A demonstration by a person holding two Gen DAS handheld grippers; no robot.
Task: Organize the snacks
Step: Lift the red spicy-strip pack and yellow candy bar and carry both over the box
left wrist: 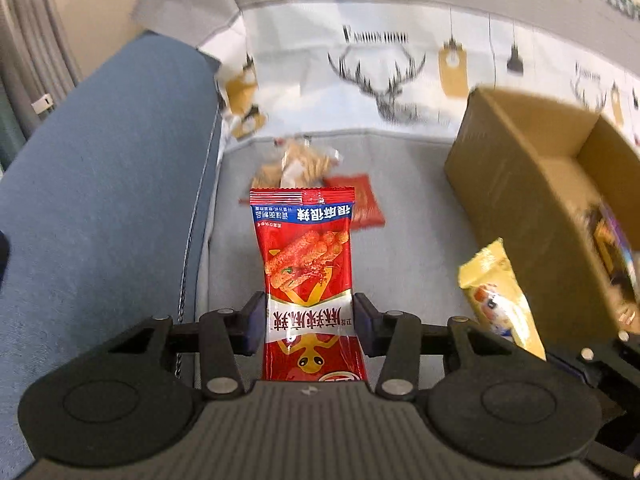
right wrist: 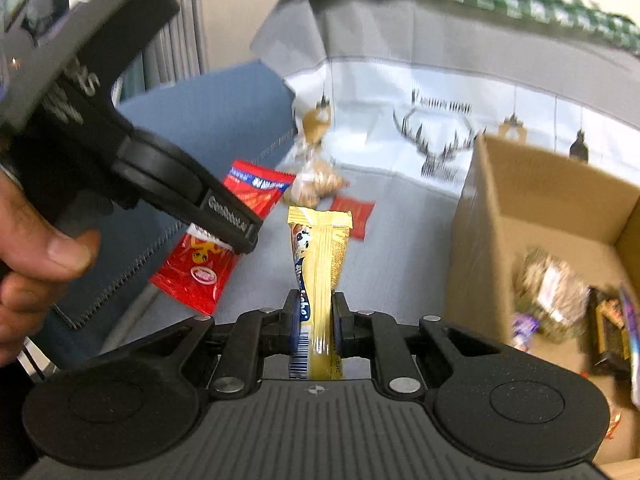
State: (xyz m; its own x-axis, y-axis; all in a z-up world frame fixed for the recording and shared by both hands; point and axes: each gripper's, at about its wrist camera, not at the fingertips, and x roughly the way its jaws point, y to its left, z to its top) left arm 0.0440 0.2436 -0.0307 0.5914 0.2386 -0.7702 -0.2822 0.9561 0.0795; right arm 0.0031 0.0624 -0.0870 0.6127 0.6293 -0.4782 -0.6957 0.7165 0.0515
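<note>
The right gripper (right wrist: pixel 314 322) clamps a yellow snack bar (right wrist: pixel 320 256) between its fingers. To its left, a hand (right wrist: pixel 28 256) holds the left gripper (right wrist: pixel 224 220), which grips a red snack packet (right wrist: pixel 200 268). An open cardboard box (right wrist: pixel 520 192) holding snacks sits to the right.

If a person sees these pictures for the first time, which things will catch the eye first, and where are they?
First comes the red snack packet, clamped in the left claw above the grey sofa seat. Next is the yellow snack bar, gripped in the right claw beside it. On the right stands an open cardboard box with several snacks already inside, and two more packets lie on the seat near the deer-print cover.
</note>
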